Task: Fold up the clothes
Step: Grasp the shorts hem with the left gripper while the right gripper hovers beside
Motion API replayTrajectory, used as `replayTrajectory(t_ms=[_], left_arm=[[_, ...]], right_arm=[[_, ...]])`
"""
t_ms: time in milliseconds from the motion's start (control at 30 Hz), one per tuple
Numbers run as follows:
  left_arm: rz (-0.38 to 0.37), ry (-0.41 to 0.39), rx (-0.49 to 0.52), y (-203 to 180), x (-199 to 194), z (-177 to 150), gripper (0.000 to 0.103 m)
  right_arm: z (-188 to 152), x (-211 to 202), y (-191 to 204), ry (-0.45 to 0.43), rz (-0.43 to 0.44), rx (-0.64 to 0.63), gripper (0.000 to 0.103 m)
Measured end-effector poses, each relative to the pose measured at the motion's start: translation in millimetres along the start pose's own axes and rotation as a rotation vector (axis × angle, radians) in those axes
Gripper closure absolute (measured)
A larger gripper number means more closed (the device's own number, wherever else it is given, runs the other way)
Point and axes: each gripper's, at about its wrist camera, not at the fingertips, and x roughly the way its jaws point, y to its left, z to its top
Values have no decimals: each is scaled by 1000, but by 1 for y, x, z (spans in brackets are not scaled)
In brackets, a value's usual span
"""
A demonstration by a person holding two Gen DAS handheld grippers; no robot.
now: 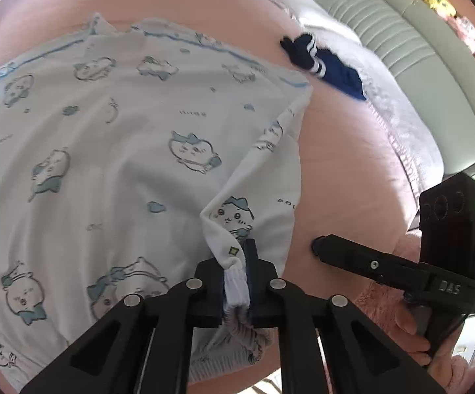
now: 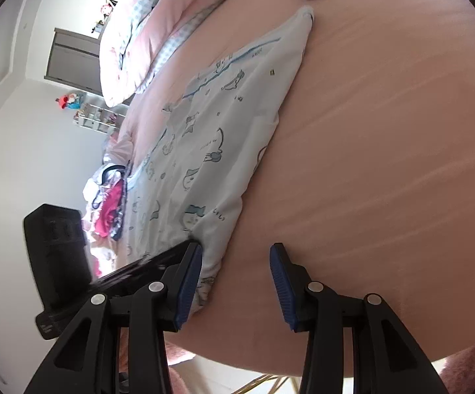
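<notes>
Two tongs work one garment on the pink bed (image 2: pixel 385 131): my left gripper (image 1: pixel 236 290) is clenched on a bunched, ribbed cuff of the white printed pyjama piece (image 1: pixel 106 151), and my right gripper (image 2: pixel 236 282) stands released, its two blue pads apart over the bare sheet, the left pad just beside the garment's near corner. The single pyjama piece lies spread flat across the middle of the bed, one flap turned up at its edge. One dark navy garment with white stripes (image 1: pixel 319 62) lies apart toward the bed's far edge. One pink quilt (image 2: pixel 139 42) is heaped at the far side.
</notes>
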Motion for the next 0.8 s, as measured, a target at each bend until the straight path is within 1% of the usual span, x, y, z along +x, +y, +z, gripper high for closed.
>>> replayTrajectory(t_ms=[100,200,300,333,400,433,533,600,700,800], left_arm=[[-5,-68,-51,15,-21,0,96],[-34,-143,-125,40,-50,0,96],[5,-210,-163,62,-78,-4,97],[15,-225,-181,69,-83,-4,97],[58,-253,-204,83,-95,-13,97],[70,-259,-220,91,-99,-20,97],[51,-250,-307,124,-105,-46,96],[45,-248,-345,134,-103,-59,96],[34,-272,-376,145,-102,-72,96],[24,-287,-406,156,-97,-79,96]], right_arm=[[-3,1,10,-4,-43,-52,60],[-10,7,29,21,-77,-143,60],[-16,16,57,49,-94,-253,60],[-17,20,70,51,-93,-287,60],[-18,31,98,67,-77,-353,60],[-20,38,111,78,-73,-383,60],[-28,62,146,111,-78,-476,60],[-33,81,163,141,-90,-516,60],[-43,98,175,168,-105,-565,60],[-56,122,177,204,-207,-630,60]])
